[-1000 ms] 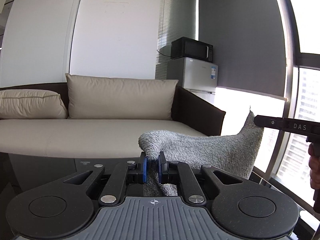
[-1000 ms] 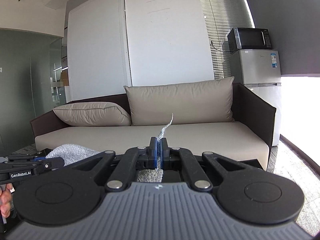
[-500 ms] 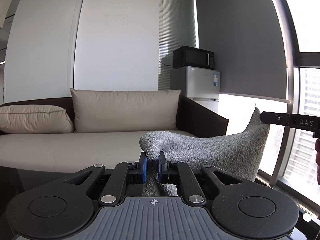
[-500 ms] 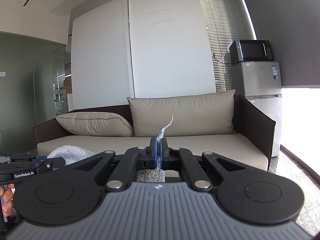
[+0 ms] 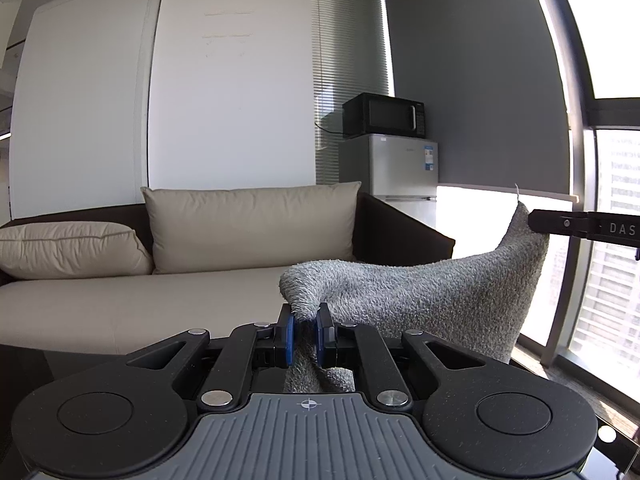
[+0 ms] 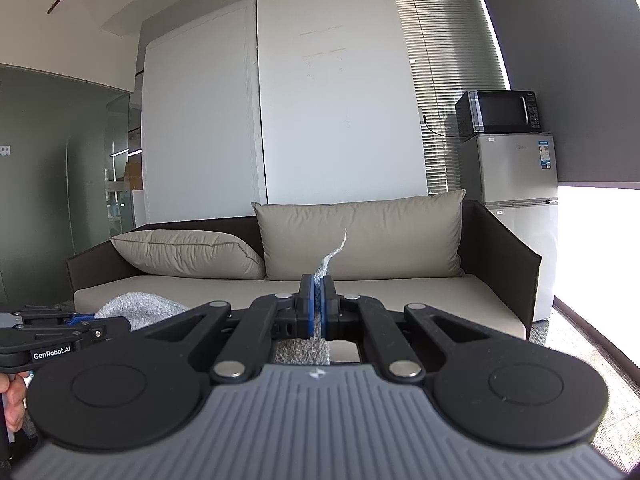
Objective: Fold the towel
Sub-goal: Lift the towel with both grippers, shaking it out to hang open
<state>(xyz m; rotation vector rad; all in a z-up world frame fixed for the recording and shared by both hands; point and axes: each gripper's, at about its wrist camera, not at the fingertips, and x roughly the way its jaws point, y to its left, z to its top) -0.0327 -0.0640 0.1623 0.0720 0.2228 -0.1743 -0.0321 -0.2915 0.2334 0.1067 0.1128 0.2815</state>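
A grey fluffy towel (image 5: 420,300) hangs in the air, stretched between my two grippers. My left gripper (image 5: 306,330) is shut on one bunched corner of it. My right gripper (image 6: 319,306) is shut on another corner, whose thin tip sticks up above the blue pads (image 6: 306,304). In the left wrist view the right gripper (image 5: 536,222) shows at the right edge, holding the raised corner. In the right wrist view the left gripper (image 6: 86,322) shows low at the left with towel (image 6: 140,310) bulging behind it. The towel's lower part is hidden below both grippers.
A beige sofa (image 6: 400,300) with a dark frame and two cushions stands ahead. A small silver fridge (image 6: 512,184) with a black microwave (image 6: 500,112) on it is at the right, beside a bright window (image 5: 616,260). A glass partition (image 6: 60,200) is at the left.
Both grippers have risen with the towel held between them; the sofa sits lower in both views. Both grips are unchanged.
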